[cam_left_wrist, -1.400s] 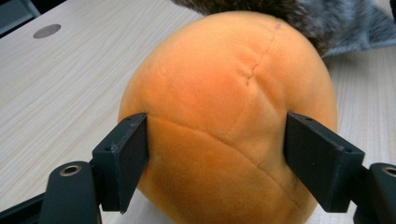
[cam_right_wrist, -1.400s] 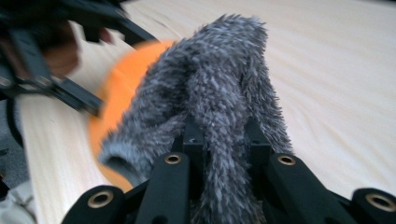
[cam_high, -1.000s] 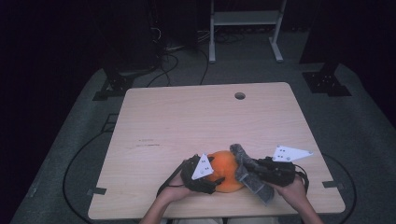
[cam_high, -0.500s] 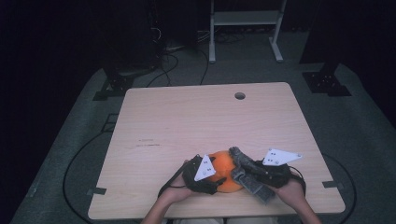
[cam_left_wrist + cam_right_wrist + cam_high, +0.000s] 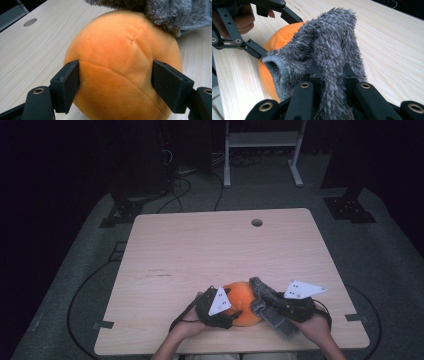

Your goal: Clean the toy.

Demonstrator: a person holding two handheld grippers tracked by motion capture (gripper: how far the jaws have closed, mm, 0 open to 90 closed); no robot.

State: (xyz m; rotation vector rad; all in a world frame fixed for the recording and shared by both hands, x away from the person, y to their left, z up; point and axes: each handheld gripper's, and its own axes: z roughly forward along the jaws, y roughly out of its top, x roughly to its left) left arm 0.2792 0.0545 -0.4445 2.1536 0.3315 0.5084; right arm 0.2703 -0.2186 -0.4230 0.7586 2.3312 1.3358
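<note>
Dark room w/ grey carpet, cables on the floor and a white metal stand (image 5: 262, 150) at 12 o'clock behind the pale wood surface (image 5: 210, 250); the surface has a round cable hole (image 5: 257, 222) near its far edge.

Both hands come in at 6 o'clock, working at the near edge. Orange plush ball (image 5: 242, 300) sits on the surface between them, approx. centre of the near edge. Left gripper (image 5: 227, 312) is at the ball's 9 o'clock side, white triangular plate on top. In the left gripper view its jaws stand partway open w/ the ball (image 5: 120, 67) between them; both pads touch the plush, one on each flank, and dent it slightly, so the ball is clamped.

Right gripper (image 5: 272, 307) lies at the ball's 3 o'clock side. Its jaws are closed tight on a grey fuzzy cloth (image 5: 265, 297), which looks like a sock w/ a hemmed opening, though I can't be sure. In the right gripper view the cloth (image 5: 327, 50) rises from between the jaws and drapes over the ball's (image 5: 274, 42) top; its open hem faces 9 o'clock in that view. The left gripper's black linkage (image 5: 244, 37) and the person's fingers show at 10 o'clock there, touching the ball's far side.

In the left gripper view the cloth (image 5: 170, 15) overlaps the ball's upper rim at 1 o'clock.
</note>
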